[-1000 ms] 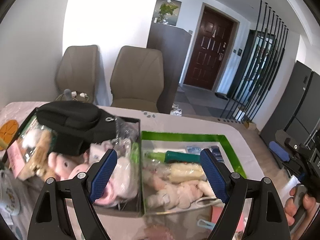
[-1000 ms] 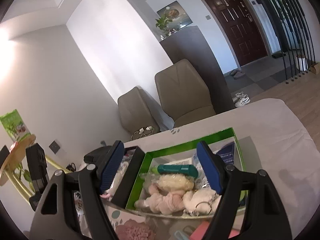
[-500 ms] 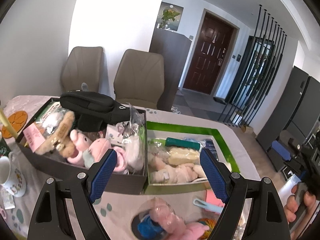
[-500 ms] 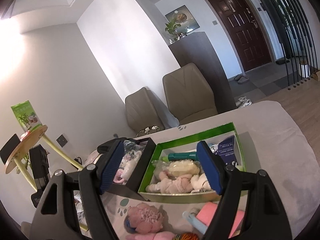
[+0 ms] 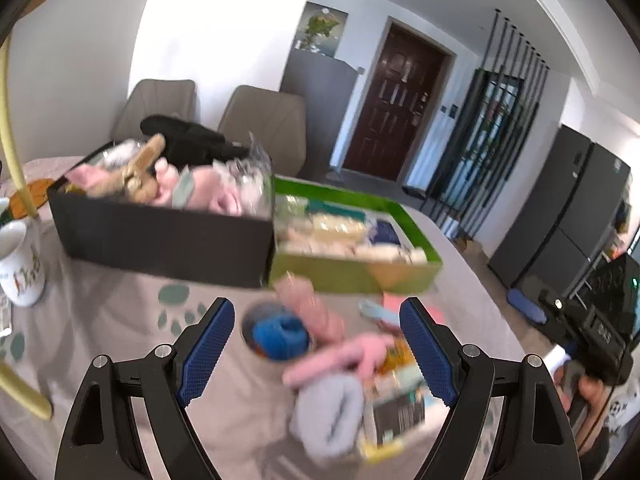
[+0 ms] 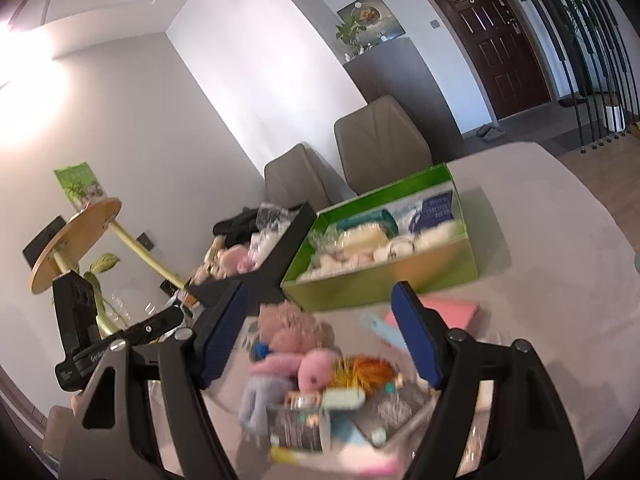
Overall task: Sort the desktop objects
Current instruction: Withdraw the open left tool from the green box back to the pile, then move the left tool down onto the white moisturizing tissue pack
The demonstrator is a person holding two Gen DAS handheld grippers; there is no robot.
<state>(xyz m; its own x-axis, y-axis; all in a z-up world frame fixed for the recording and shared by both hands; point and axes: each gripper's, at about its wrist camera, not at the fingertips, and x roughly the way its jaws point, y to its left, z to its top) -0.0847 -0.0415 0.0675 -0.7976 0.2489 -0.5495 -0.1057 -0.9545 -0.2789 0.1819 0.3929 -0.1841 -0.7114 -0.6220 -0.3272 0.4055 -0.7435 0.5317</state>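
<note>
A black box [image 5: 160, 240] heaped with plush toys stands beside a green box [image 5: 352, 276] of packets and toys. In front of them lies a loose pile: a pink plush [image 5: 304, 304], a blue ball [image 5: 280, 334], a grey fabric piece [image 5: 328, 412], an orange fuzzy toy [image 6: 364, 372] and a pink notebook [image 6: 440, 312]. My left gripper [image 5: 316, 304] hovers open above this pile, holding nothing. My right gripper [image 6: 320, 288] hangs over the same pile from the other side. Its jaws are closing, and no pad touches anything. Both views are motion-blurred.
A white mug [image 5: 20, 264] stands at the table's left, near a yellow-green curved stand [image 5: 12, 160] with a round wooden top [image 6: 76, 240]. Two beige chairs [image 5: 260, 124] sit behind the boxes. Bare grey cloth [image 6: 560, 240] lies right of the green box.
Both grippers have drawn back from the boxes and sunk. The boxes now sit higher and farther off, and the loose pile has come into view under the fingers. The right jaws have narrowed slightly.
</note>
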